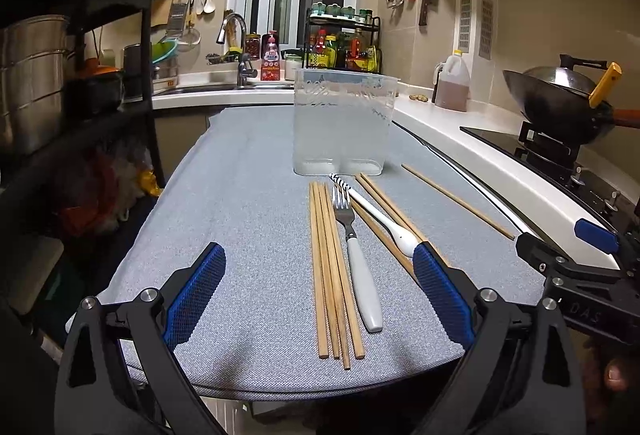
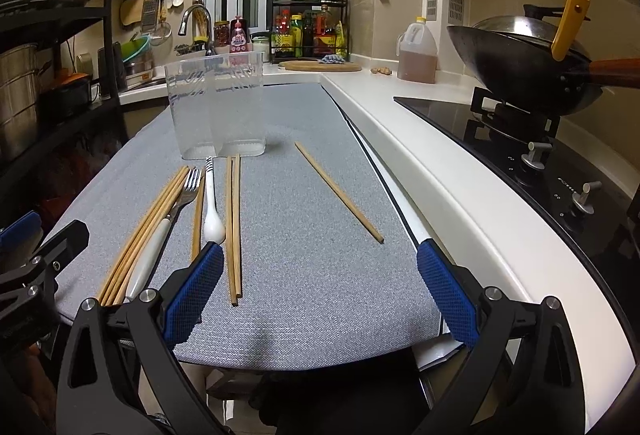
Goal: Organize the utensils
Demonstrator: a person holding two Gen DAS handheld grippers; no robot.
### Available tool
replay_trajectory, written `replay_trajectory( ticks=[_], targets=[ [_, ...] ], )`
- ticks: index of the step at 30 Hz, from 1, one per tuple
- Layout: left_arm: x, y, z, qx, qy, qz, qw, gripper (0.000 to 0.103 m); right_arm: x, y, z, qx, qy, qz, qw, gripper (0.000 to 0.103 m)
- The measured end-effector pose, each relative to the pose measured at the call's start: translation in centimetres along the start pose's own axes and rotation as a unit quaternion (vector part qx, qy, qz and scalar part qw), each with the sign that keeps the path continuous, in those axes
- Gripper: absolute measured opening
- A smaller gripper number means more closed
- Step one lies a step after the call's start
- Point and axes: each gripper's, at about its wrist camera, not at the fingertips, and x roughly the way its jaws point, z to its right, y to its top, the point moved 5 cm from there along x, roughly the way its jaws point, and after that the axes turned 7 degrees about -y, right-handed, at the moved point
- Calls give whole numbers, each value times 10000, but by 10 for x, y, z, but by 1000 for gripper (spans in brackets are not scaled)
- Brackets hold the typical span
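On the grey bench [image 1: 248, 195], the chopsticks [image 1: 332, 275] lie lengthwise at lower centre between the spread left gripper [image 1: 318, 285] fingers; the right gripper [image 2: 320, 285] is also spread

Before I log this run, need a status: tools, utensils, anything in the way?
Left tool open, right tool open, both empty. Chopsticks, fork, spoon flat on mat; clear holder empty. Nothing blocking.

Tan chopsticks [image 1: 334, 271], a white-handled fork [image 1: 360, 267] and a white spoon [image 1: 380, 219] with a black-striped tip lie on speckled grey cloth [image 1: 248, 219].
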Motion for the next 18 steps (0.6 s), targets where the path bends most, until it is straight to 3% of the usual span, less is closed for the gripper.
replay_trajectory(
  ticks=[18],
  targets=[
    [-3,0,-3,-31,-35,62,10000,92,-5,1,-3,-31,25,113,9999,95]
  ],
)
